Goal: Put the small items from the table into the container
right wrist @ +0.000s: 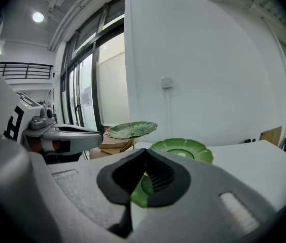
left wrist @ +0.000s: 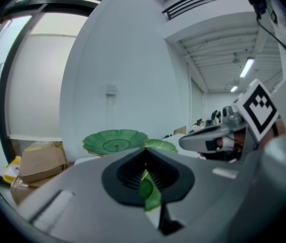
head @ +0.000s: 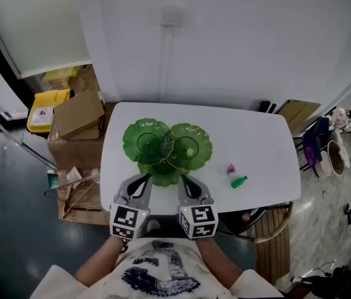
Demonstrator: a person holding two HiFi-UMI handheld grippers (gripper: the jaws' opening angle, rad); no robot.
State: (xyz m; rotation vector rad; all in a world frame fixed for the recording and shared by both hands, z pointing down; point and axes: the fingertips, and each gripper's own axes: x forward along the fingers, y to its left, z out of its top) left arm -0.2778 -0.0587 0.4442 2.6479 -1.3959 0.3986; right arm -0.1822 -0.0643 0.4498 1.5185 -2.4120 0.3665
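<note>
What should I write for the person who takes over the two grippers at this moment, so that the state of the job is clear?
Left gripper: shut on the near rim of the green three-bowl scalloped dish.
Right gripper: shut on the same rim, beside the left one.
Things: the small pink item and the small green item lie close together on the white table, to the right of the dish and apart from it.
Done: no item shows in the dish yet.
Left: both small items must go into the dish. Both grippers are occupied now, so one probably has to let go first.
</note>
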